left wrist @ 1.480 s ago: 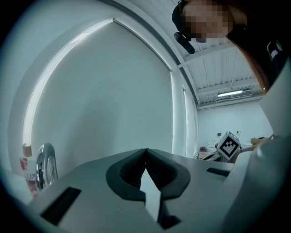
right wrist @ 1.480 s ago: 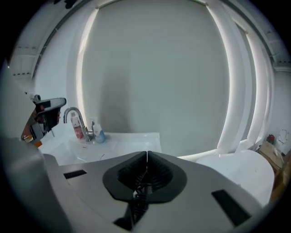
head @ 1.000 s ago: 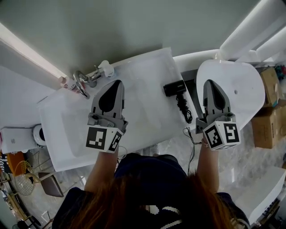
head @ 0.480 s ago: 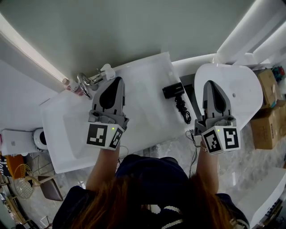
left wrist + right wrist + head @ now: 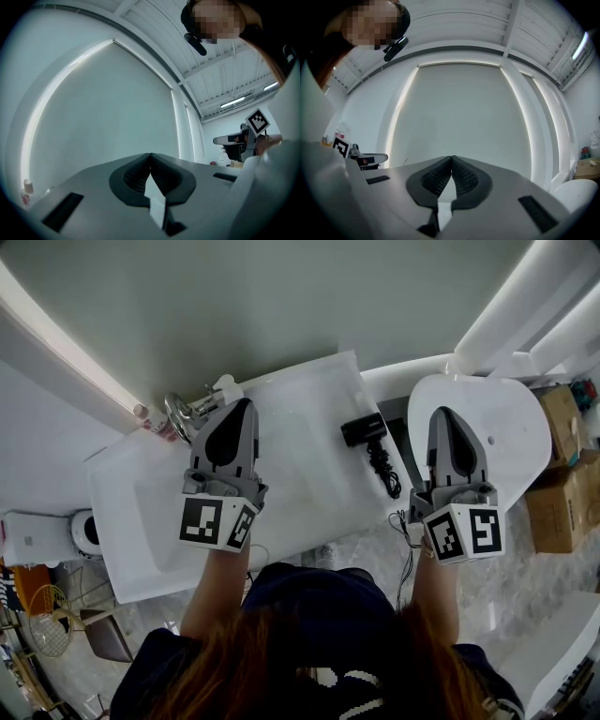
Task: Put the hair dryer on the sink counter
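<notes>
Both grippers are up and level, pointing ahead at the pale wall. My left gripper [image 5: 246, 407] has its jaws pressed together with nothing between them; the left gripper view [image 5: 150, 154] shows the ribbed pads meeting at the tip. It's the same on my right gripper [image 5: 442, 414], with the jaws closed and empty and the pads tip to tip in its own view [image 5: 451, 158].

The hair dryer [image 5: 364, 429] lies on the white desk [image 5: 305, 474], in the gap between my two pairs of jaws and nearer the right pair, just left of them. Neither gripper touches it. Its black cord [image 5: 383, 470] trails back toward me along the desk's right edge.

The chrome faucet [image 5: 181, 414] is just left of my left jaws. My right jaws hang over a white rounded surface [image 5: 511, 418] beside the desk, and cardboard boxes [image 5: 564, 460] sit well off to their right.
</notes>
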The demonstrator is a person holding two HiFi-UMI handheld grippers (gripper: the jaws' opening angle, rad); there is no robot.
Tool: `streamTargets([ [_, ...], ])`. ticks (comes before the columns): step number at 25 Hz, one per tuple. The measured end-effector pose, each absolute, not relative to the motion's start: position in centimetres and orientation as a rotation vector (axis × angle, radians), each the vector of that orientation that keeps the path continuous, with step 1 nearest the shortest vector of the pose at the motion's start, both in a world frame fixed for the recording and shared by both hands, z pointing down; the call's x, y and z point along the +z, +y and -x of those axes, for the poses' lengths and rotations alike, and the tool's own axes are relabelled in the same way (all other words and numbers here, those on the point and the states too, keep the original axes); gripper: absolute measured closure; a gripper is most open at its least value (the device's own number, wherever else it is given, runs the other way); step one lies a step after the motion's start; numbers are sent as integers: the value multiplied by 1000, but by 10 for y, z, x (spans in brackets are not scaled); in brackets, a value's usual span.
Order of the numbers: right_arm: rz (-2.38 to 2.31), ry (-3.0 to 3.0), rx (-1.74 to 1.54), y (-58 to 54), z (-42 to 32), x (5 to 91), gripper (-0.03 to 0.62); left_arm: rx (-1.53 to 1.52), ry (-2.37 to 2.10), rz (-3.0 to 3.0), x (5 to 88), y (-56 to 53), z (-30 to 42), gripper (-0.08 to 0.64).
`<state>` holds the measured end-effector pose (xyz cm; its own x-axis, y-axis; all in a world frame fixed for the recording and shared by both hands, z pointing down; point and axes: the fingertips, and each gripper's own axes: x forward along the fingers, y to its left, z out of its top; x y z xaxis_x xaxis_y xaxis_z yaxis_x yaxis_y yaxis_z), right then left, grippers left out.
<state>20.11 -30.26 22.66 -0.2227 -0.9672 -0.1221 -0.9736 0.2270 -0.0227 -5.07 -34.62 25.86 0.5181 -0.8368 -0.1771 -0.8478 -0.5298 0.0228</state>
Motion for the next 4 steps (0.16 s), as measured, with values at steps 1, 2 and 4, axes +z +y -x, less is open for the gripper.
streamTargets([
  [1,1887,2371,90,-302,-201,227,577,257,1490,2677,258,-346,51,541],
  [2,1889,2371,92,-302,-201,227,577,257,1491,2676,258,-346,52,541],
  [4,1894,2369,93,-302,-202,227,577,256,1493,2673,258,-347,52,541],
])
